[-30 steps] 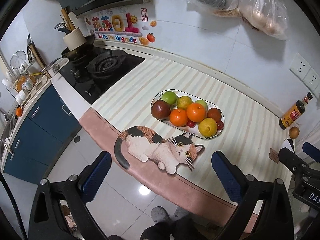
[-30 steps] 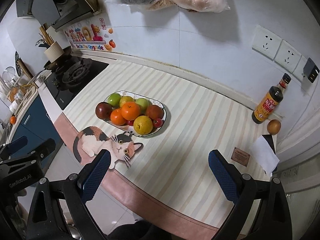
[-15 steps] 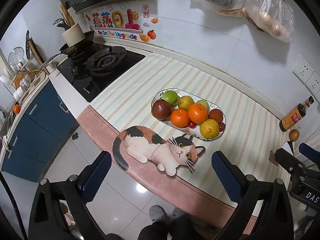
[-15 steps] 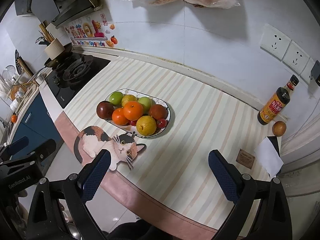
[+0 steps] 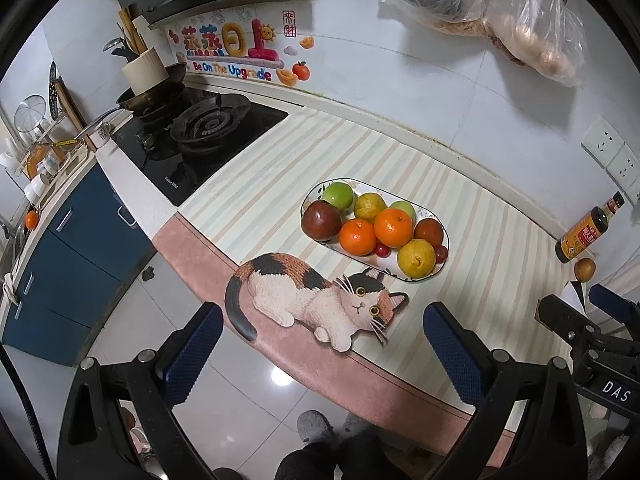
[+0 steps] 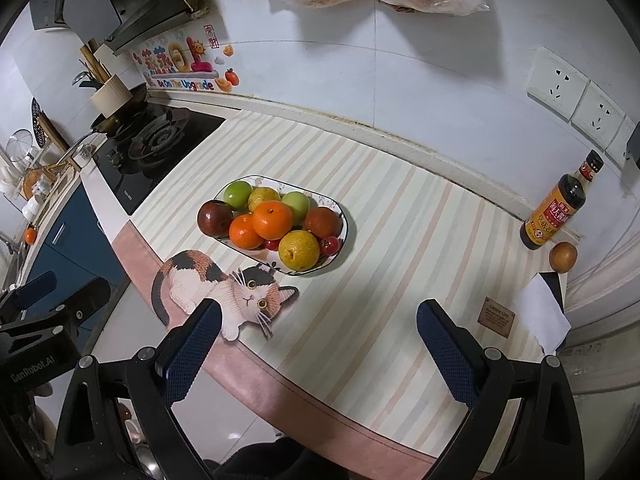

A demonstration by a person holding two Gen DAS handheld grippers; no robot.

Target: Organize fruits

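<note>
We find the fruits heaped on the plate at frame centre, both claws wide, holding nothing

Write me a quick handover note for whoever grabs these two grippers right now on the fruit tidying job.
Left gripper: open, empty, hovering off the counter's front edge.
Right gripper: open, empty, above the striped counter mat.
Fruit: the oval white patterned plate holds green apples, oranges, a yellow pear, dark red fruits and small red cherry tomatoes, all piled together.
One round brown fruit sits apart on the counter beside the dark sauce bottle.
Done or left: this pile fits either a finished gathering or fruit waiting to be sorted; only the brown fruit lies outside the plate.
</note>
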